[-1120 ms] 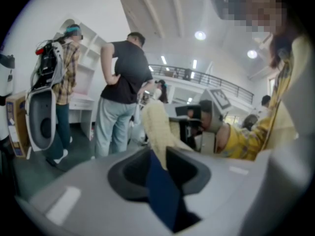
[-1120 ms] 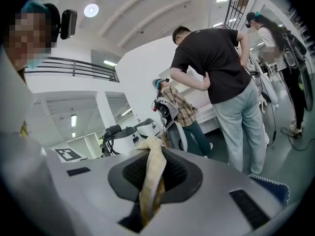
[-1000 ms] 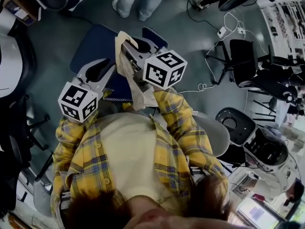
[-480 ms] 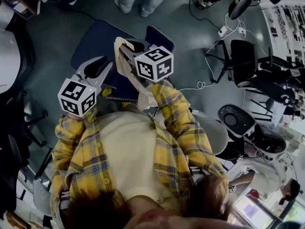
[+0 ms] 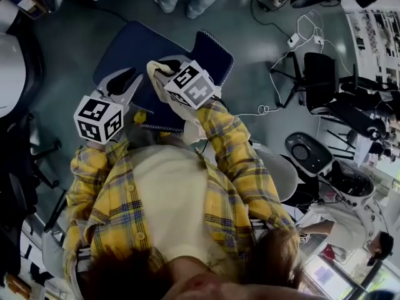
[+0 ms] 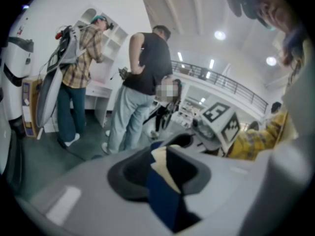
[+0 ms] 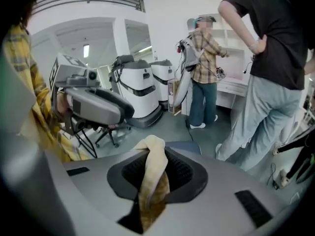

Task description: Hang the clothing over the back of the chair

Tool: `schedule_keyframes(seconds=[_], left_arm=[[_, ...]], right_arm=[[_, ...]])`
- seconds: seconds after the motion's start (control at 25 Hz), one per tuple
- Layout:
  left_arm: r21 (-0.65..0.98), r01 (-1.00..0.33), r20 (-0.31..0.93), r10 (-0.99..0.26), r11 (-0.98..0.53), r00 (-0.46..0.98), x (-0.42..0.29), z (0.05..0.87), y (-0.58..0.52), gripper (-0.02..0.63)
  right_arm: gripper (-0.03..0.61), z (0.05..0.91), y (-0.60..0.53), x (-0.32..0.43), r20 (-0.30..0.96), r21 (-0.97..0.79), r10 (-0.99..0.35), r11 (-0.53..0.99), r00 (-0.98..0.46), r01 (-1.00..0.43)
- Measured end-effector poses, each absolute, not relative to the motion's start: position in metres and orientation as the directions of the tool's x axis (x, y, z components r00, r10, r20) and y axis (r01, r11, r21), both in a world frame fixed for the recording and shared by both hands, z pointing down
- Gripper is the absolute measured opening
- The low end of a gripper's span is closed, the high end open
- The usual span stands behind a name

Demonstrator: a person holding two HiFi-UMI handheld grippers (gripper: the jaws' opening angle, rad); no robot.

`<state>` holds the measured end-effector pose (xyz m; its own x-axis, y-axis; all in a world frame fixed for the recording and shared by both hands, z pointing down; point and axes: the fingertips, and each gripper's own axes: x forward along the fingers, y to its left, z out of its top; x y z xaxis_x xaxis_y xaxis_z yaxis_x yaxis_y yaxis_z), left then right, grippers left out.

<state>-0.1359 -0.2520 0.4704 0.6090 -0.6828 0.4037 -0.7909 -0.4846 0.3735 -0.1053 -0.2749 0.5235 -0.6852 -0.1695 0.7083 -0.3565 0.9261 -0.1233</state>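
Observation:
The clothing [image 5: 157, 69] is a cream cloth. It runs from the jaws of my right gripper [image 5: 167, 67] back toward the person's yellow plaid sleeve. My right gripper [image 7: 152, 154] is shut on the clothing [image 7: 153, 173], which bunches up between its pads. My left gripper [image 5: 127, 81] sits just to its left, above the seat of the navy chair [image 5: 134, 45]. In the left gripper view, my left gripper [image 6: 166, 156] is shut on a fold of navy and cream cloth [image 6: 162, 188]. The chair back [image 5: 214, 50] lies just beyond the right gripper.
Two people [image 6: 140, 90] stand on the grey floor beyond the chair. Black office chairs [image 5: 322, 77] and loose cables [image 5: 300, 33] are on the right. White machines [image 7: 140, 95] stand by the wall, and another machine [image 5: 12, 74] is at the far left.
Both grippers have sunk toward the chair. The right one has rolled and shifted left with the cream cloth still in it. The left one has dropped slightly.

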Motion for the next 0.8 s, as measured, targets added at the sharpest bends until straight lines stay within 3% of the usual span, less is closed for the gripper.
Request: schedule_keyframes(seconds=[0.16,0.2,0.24,0.28,0.48,0.68,0.8], left_arm=[[0.374,-0.792,0.404,-0.684,-0.483,0.608,-0.140,0.472,-0.251,0.087],[0.374,-0.792,0.404,-0.684,-0.482,0.608,-0.142,0.472,-0.250,0.087],[0.374,-0.792,0.404,-0.684,-0.482,0.607,-0.143,0.472,-0.249,0.087],[0.374,-0.792,0.403,-0.685,-0.482,0.607,-0.145,0.471,-0.248,0.087],[0.374,-0.789,0.399,-0.683,-0.488,0.612,-0.148,0.470,-0.243,0.087],[0.376,-0.780,0.394,-0.675,-0.500,0.623,-0.146,0.469,-0.244,0.087],[0.375,-0.772,0.393,-0.667,-0.513,0.633,-0.143,0.469,-0.244,0.087]], right_arm=[[0.040,0.536,-0.260,-0.106,0.774,-0.094,-0.087,0.964,-0.627,-0.250],[0.069,0.539,-0.256,-0.105,0.791,-0.084,-0.072,0.971,-0.608,-0.225],[0.142,0.542,-0.252,-0.104,0.807,-0.073,-0.062,0.977,-0.587,-0.203],[0.156,0.543,-0.250,-0.103,0.820,-0.060,-0.057,0.981,-0.570,-0.186],[0.156,0.542,-0.245,-0.101,0.837,-0.030,-0.069,0.985,-0.542,-0.171],[0.153,0.526,-0.251,-0.098,0.803,-0.019,-0.134,0.969,-0.582,-0.248],[0.098,0.514,-0.253,-0.094,0.763,-0.033,-0.178,0.949,-0.621,-0.313]])
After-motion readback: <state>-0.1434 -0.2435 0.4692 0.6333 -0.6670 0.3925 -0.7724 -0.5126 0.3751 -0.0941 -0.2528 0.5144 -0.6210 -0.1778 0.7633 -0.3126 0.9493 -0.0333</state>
